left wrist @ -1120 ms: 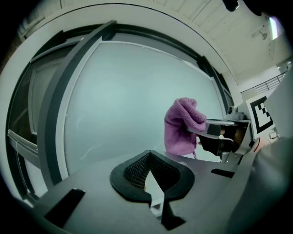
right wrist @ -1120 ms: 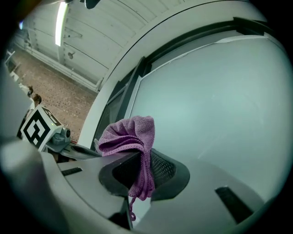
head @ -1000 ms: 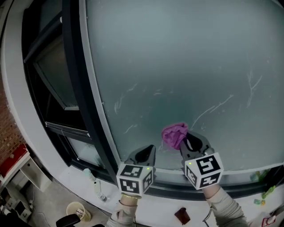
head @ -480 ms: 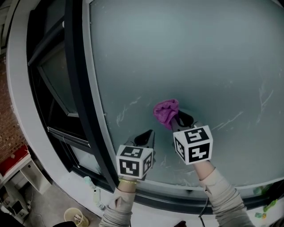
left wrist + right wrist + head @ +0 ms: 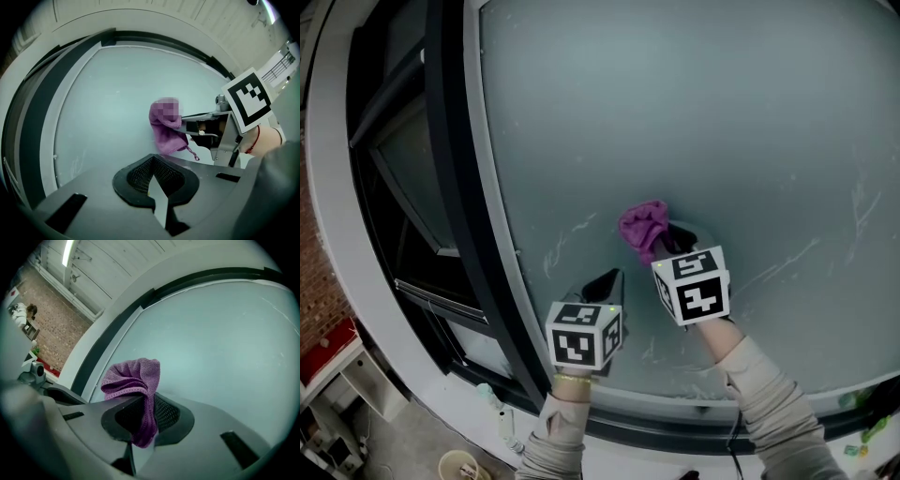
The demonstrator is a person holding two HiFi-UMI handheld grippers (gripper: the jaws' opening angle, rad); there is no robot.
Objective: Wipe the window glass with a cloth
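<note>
Cloth [image 5: 643, 225] in right gripper [image 5: 662, 244] touches glass [image 5: 722, 112], well clear of frame [image 5: 455, 187].

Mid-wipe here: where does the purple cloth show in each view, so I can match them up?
Head view: purple cloth near centre, at the right gripper's tip.
Left gripper view: right of centre, beyond the jaws.
Right gripper view: lower left of centre, clamped between the jaws.
Shared landmark: dark window frame, at the left in all three.
</note>
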